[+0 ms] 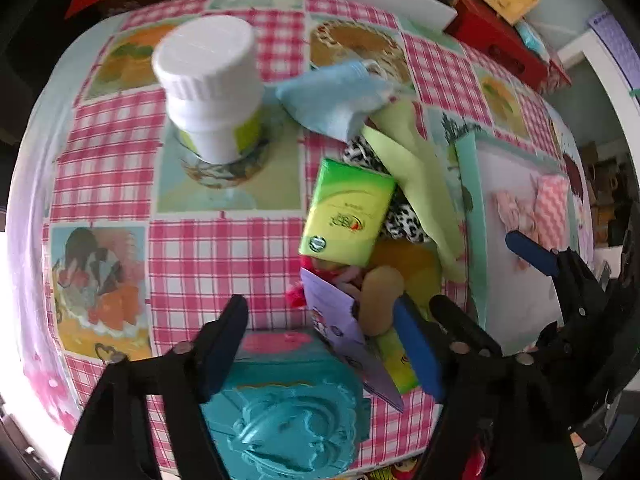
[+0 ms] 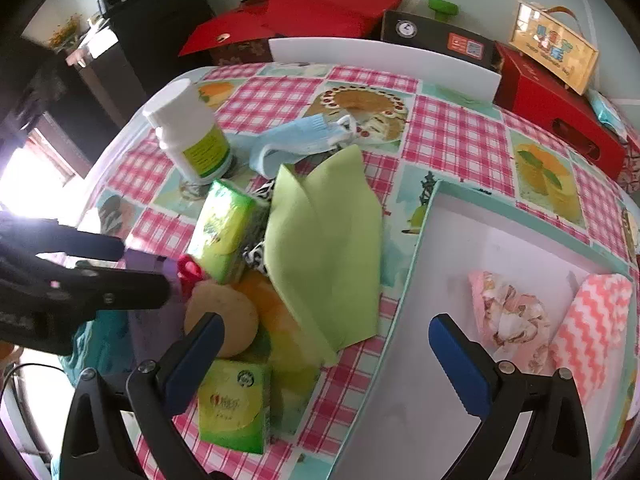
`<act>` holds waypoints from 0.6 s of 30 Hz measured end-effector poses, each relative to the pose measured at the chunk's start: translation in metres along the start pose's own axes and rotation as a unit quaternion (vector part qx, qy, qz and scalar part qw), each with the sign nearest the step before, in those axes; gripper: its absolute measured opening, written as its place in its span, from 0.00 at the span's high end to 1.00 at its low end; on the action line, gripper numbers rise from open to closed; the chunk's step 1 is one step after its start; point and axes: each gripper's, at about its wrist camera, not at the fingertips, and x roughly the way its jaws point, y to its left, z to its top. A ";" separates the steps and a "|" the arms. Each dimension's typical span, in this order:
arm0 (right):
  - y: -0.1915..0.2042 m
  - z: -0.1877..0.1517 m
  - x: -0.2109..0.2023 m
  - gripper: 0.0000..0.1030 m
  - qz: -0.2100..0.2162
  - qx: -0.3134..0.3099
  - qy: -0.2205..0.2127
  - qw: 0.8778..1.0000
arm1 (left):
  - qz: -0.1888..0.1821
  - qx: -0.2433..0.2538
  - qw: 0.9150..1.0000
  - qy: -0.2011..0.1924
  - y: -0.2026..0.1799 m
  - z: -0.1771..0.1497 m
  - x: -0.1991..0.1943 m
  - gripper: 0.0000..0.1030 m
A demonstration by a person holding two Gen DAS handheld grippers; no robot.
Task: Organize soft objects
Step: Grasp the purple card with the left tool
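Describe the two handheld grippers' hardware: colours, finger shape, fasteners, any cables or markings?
Both match. The left gripper and right gripper have glossy black plastic linkage arms with triangular cut-outs, joined by round silver pivot pins. Each finger ends in a flat, dark blue pad; the right's shows a ridged inner edge. No cables, markings, hands or sleeves are visible.

A pink-checked tablecloth [image 2: 452,140] carries a white bottle [image 2: 192,136] far left, a soft-goods heap [image 2: 320,240] centre and a white tray [image 2: 460,280] right.

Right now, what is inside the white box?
Inside the white box lie two soft things, a floral pink cloth and a pink zigzag cloth. The right gripper's finger hides some of the floor.
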 end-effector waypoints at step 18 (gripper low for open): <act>0.005 -0.004 -0.006 0.00 0.029 -0.011 -0.005 1.000 | 0.018 0.021 0.999 0.027 -0.038 0.007 0.031 0.87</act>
